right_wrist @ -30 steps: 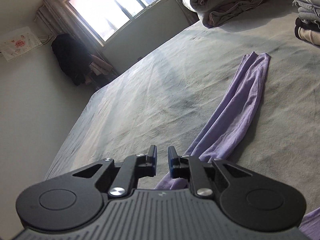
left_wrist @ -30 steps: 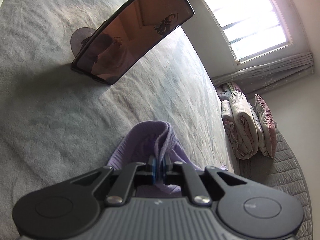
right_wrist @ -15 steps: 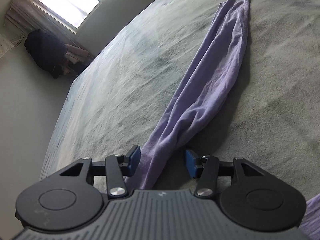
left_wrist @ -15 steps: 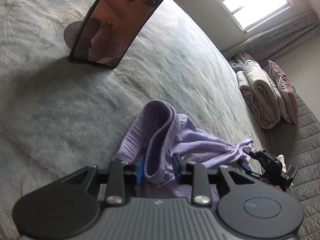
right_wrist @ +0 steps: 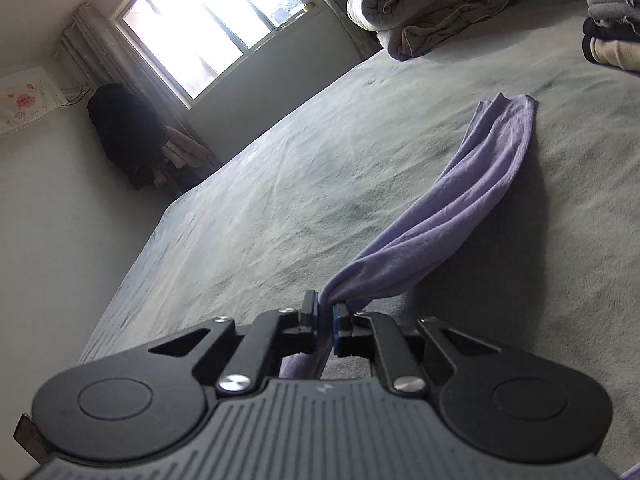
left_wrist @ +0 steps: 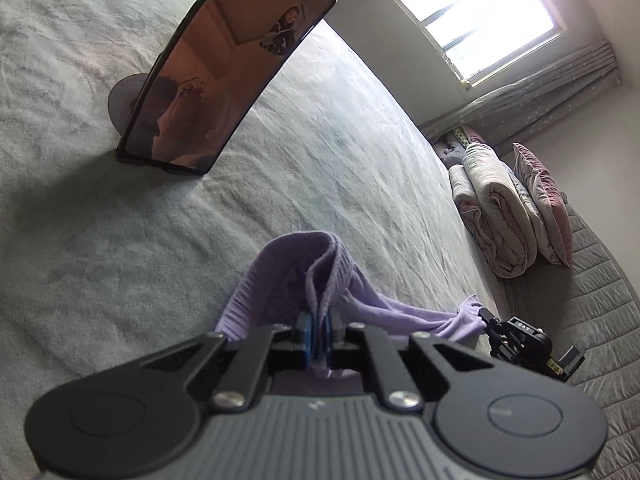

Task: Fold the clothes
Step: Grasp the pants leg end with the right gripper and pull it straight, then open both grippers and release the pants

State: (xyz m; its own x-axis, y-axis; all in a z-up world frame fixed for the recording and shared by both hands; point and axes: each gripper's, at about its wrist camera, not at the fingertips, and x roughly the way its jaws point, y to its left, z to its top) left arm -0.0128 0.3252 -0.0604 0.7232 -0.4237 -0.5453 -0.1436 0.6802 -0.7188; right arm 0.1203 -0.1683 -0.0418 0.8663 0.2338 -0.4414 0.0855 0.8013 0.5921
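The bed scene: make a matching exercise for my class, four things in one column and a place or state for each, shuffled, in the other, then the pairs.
Things:
1. lilac garment
2. phone
3. rolled quilt
4. folded clothes stack

Places or states:
A. propped upright on a stand
B. bundled beside a pink pillow
C. clamped by both grippers
D. piled at the right wrist view's upper right corner

Pairs: 1-C, 2-A, 3-B, 4-D

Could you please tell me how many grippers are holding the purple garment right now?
2: the left gripper is shut on the purple garment at its ribbed waistband, and the right gripper pinches a bunched part further along.
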